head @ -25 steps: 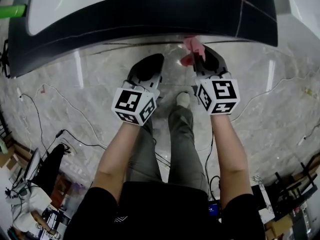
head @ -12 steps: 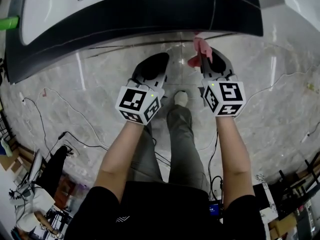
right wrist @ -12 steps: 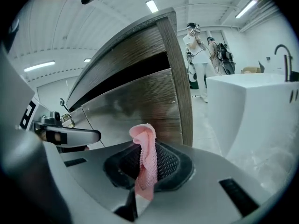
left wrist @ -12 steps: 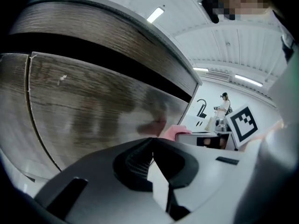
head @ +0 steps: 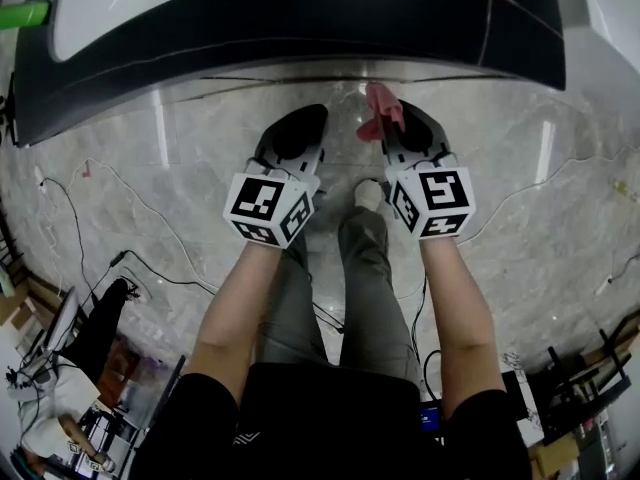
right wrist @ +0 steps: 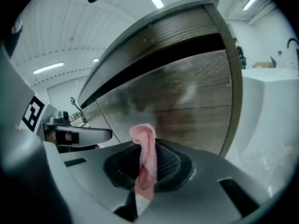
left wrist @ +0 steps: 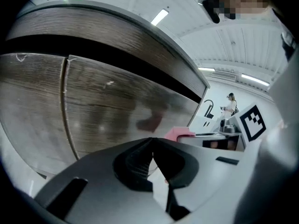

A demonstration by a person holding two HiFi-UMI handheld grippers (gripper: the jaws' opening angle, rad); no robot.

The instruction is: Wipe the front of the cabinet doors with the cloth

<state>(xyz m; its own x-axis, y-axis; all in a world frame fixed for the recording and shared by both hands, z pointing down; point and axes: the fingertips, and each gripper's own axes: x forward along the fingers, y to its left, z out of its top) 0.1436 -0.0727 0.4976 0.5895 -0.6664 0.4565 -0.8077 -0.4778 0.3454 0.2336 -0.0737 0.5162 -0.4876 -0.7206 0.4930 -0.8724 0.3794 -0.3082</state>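
Observation:
My right gripper is shut on a pink mesh cloth. In the right gripper view the cloth sticks up from between the closed jaws of that gripper, a short way from the dark wood-grain cabinet door. Beside it on the left, my left gripper is shut with nothing in it; its jaws meet in the left gripper view. The cabinet doors there show a vertical seam and a faint pink reflection. From the head view the cabinet front runs dark below a white countertop.
A glossy marble floor lies under both grippers, with cables across it. The person's legs and a shoe stand between the grippers. Clutter of boxes and stands lines the lower left and right corners. A green object sits at the top left.
Both grippers have shifted slightly left and a little closer to the cabinet front than half a second ago. The cloth stays gripped in the right one.

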